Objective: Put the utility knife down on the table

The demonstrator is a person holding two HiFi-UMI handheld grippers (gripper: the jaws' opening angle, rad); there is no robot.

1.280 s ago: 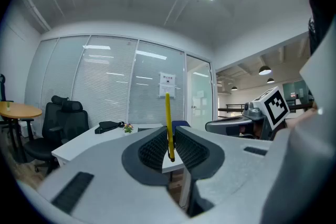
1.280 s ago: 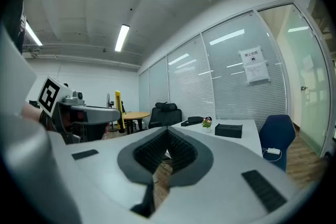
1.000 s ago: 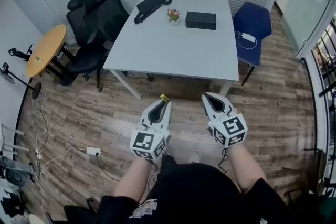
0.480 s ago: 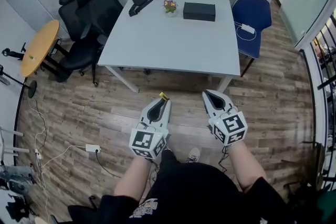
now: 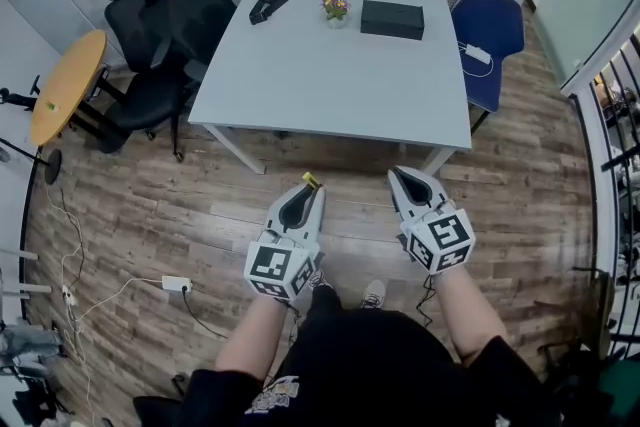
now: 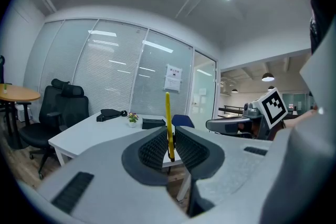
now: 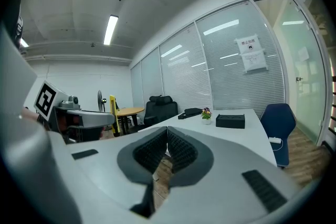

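Of my two grippers, the left gripper (image 5: 306, 191) clamps the one utility knife (image 6: 168, 122) upright between its jaws, the right gripper (image 5: 401, 177) is closed on nothing, both near the one table (image 5: 330, 75)

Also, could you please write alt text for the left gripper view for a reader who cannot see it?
The left gripper holds a yellow utility knife upright between its fingers. Behind it stands a white table with a black box and a flower pot, and a black office chair at the left.
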